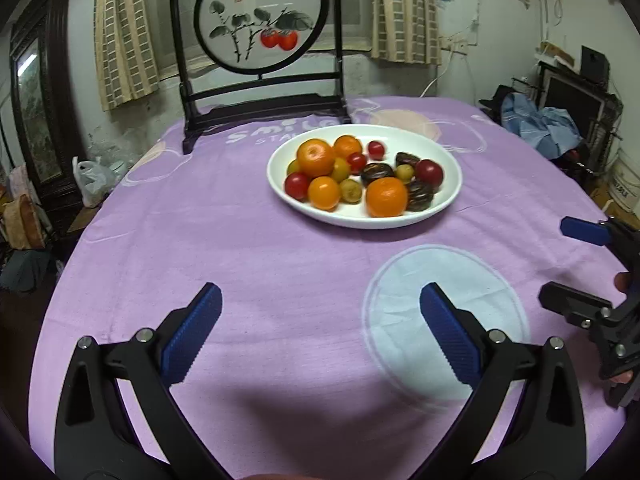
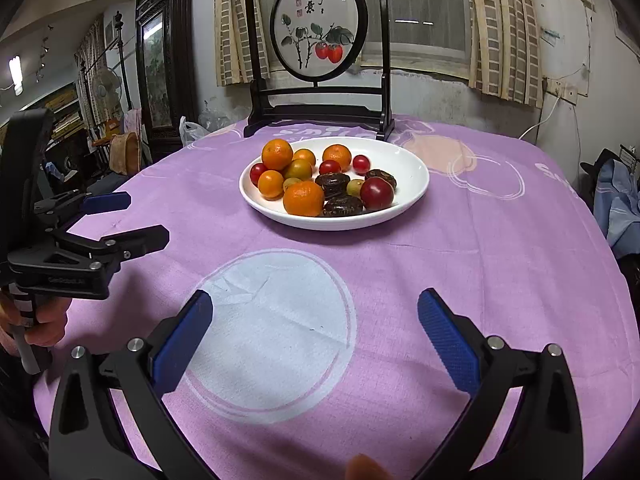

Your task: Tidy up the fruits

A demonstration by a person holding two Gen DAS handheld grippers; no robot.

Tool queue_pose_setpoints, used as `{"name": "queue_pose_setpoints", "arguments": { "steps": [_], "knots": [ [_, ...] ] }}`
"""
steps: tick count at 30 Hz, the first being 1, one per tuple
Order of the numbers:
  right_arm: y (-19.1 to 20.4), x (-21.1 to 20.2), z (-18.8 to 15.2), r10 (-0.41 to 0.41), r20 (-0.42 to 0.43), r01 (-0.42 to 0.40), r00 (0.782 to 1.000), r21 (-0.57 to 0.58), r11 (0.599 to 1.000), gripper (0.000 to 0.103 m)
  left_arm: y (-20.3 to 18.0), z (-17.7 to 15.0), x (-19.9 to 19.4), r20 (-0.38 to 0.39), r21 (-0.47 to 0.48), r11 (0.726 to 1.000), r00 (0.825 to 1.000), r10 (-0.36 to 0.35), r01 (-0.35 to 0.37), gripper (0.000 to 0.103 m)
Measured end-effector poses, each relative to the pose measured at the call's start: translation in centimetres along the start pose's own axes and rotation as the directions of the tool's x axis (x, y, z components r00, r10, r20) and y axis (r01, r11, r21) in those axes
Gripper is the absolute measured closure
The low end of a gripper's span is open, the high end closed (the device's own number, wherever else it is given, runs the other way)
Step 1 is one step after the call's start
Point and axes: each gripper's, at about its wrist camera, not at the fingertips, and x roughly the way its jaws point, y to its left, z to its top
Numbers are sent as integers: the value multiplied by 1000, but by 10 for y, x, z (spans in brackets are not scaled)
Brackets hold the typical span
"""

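Both grippers (image 1: 320,332) (image 2: 316,332) agape, plate (image 2: 412,168) well beyond, mid-tablecloth (image 2: 460,264).

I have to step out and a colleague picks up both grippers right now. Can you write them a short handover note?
Left gripper: open, empty, held over the purple tablecloth.
Right gripper: open, empty, beside it.
White plate sits mid-table in front of the painted screen, holding mixed oranges, cherry tomatoes, small greenish fruits and dark brown fruits.
Done: nothing sorted yet, as far as visible.
Left: all the organizing.
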Motion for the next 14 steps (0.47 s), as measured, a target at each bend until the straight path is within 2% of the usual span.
{"name": "queue_pose_setpoints", "arguments": {
  "steps": [2,8,14],
  "knots": [
    [0,1,0,-3,-2,3,1000,2,1000,1,0,0,-2,18,-3,1000,1000,-4,4,2],
    [0,0,-1,-6,0,6,1000,5,1000,1,-2,0,-3,31,4,999,999,43,-43,2],
    [0,0,-2,-7,-8,7,1000,7,1000,1,-3,-1,-3,32,10,999,999,42,-42,2]
  ]
}}
